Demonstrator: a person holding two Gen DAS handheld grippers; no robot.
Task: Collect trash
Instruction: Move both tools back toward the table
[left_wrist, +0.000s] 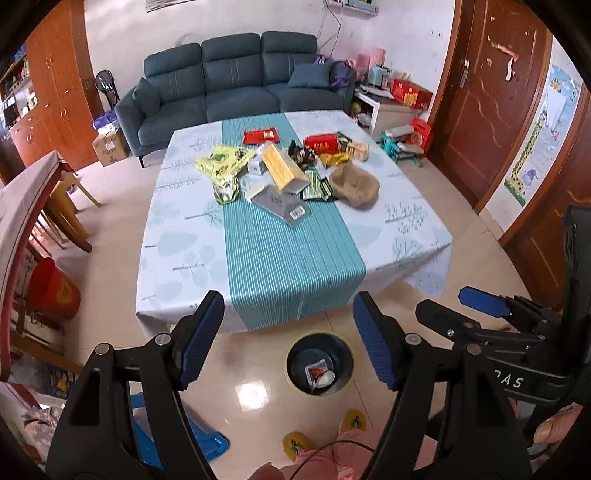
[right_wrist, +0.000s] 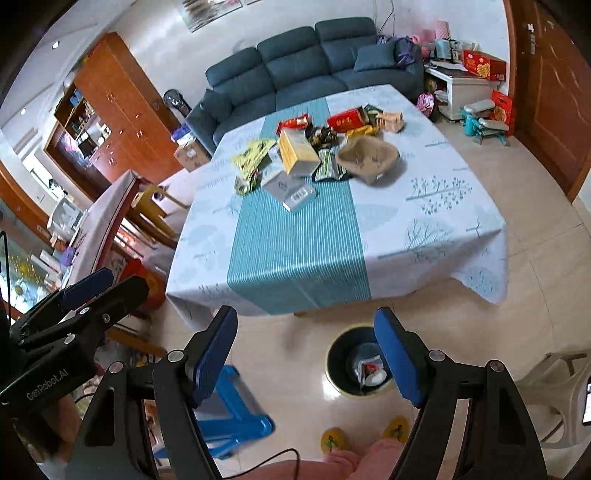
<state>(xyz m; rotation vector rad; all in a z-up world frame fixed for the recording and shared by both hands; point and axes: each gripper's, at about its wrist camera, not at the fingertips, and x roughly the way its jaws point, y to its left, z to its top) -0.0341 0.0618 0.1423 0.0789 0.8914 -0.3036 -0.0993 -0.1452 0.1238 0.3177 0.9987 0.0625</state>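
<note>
Left claw (left_wrist: 288, 339) and right claw (right_wrist: 306, 354) both gaping wide, gripping nothing, hovering over dark round floor bin (left_wrist: 318, 363) near the cluttered desk (left_wrist: 280, 258).

Blue-grey sofa (left_wrist: 236, 81) sits far ahead, well past the fingertips, w/ orange wood cabinets (left_wrist: 55, 92) off to the left. Brown door (left_wrist: 491, 92) far right. Blue plastic stool (right_wrist: 229, 406) on the tiled floor, just behind the left finger in the right-wrist view.
</note>
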